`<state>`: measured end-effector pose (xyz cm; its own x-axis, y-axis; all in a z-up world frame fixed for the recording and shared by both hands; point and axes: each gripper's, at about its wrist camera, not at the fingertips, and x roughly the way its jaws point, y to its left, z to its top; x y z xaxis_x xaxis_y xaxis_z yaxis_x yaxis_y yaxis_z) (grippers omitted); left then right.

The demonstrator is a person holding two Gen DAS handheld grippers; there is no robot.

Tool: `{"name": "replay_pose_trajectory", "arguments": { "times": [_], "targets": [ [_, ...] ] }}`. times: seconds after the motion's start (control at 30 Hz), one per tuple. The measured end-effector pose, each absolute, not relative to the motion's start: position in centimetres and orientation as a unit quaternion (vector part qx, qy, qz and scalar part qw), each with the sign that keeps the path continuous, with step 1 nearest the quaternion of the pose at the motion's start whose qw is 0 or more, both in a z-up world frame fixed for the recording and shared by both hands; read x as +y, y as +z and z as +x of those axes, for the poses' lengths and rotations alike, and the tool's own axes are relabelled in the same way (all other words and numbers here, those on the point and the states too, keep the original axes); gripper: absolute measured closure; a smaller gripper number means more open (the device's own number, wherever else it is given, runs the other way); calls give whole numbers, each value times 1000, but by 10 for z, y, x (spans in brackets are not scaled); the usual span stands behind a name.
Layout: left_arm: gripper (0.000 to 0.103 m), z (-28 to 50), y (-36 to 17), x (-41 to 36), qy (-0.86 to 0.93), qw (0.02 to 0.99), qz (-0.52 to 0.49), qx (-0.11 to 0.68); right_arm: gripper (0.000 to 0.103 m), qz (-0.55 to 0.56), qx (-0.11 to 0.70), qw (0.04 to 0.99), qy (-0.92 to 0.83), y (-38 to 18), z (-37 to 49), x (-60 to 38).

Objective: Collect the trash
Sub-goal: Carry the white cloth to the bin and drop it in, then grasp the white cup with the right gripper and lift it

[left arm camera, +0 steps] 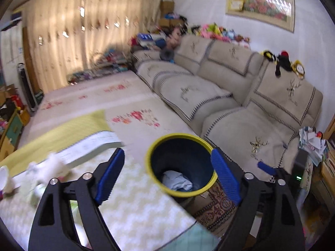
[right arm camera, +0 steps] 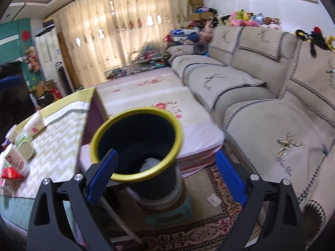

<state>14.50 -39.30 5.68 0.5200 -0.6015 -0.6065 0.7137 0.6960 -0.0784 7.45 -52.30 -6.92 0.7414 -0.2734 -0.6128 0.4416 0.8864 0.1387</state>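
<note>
A: Bin [left arm camera: 181, 165] status? Dark one with the yellow rim, right?

B: Yep, lower middle of my left view, beside the table [left arm camera: 129, 207], pale wad [left arm camera: 177, 181] lying inside. My left gripper [left arm camera: 167, 177] is spread wide, nothing between the pads. My right gripper [right arm camera: 166, 173] gapes too, empty, bin rim between its fingers.

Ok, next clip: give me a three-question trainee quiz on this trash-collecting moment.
1. True or false: the yellow-rimmed dark bin is empty.
2. Do the left gripper jaws hold anything?
3. The red crumpled wrapper lies: A) on the patterned tablecloth, B) on the beige sofa, C) in the bin.

Key: 1 false, pale crumpled material lies inside. 2 No, open and empty. 3 A.
</note>
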Motion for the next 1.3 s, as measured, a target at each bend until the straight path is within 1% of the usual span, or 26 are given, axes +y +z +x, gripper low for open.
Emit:
{"name": "replay_pose_trajectory", "arguments": {
  "times": [0.07, 0.2, 0.33, 0.47, 0.67, 0.83, 1.03, 1.1, 1.13, 1.17, 1.2, 1.23, 1.3],
  "targets": [
    [14, 134, 69, -348, -354, 884, 78, 295, 14, 134, 302, 929, -166, -68, 81, -503],
    [12, 121, 78, -264, -290, 916, 49, 274, 13, 128, 294, 942, -102, -59, 94, -460],
    [11, 106, 70, -177, -212, 939, 20, 269, 13, 123, 285, 950, -29, -50, 107, -410],
    [11, 95, 54, -110, -162, 945, -3, 283, 13, 103, 286, 951, 51, -43, 122, -350],
    [11, 75, 29, -37, -116, 949, -29, 291, 13, 64, 301, 946, 100, -41, 150, -284],
    [11, 64, 21, -16, -116, 948, -44, 292, 14, 47, 325, 941, 81, -47, 179, -262],
    [11, 61, 18, -9, -111, 948, -52, 295, 31, 36, 351, 933, 73, -61, 206, -247],
    [11, 63, 16, -9, -111, 947, -56, 297, 34, 35, 352, 932, 75, -62, 208, -247],
    [11, 63, 15, -9, -111, 946, -57, 298, 38, 33, 353, 932, 75, -63, 208, -246],
    [11, 64, 14, -8, -111, 946, -58, 300, 49, 33, 356, 931, 73, -63, 210, -246],
    [11, 64, 13, -9, -112, 945, -59, 301, 56, 34, 360, 930, 71, -64, 211, -247],
    [11, 65, 12, -9, -114, 945, -59, 302, 58, 35, 360, 930, 70, -64, 212, -248],
    [11, 65, 10, -12, -117, 944, -57, 304, 58, 35, 357, 931, 69, -62, 210, -249]
  ]
}}
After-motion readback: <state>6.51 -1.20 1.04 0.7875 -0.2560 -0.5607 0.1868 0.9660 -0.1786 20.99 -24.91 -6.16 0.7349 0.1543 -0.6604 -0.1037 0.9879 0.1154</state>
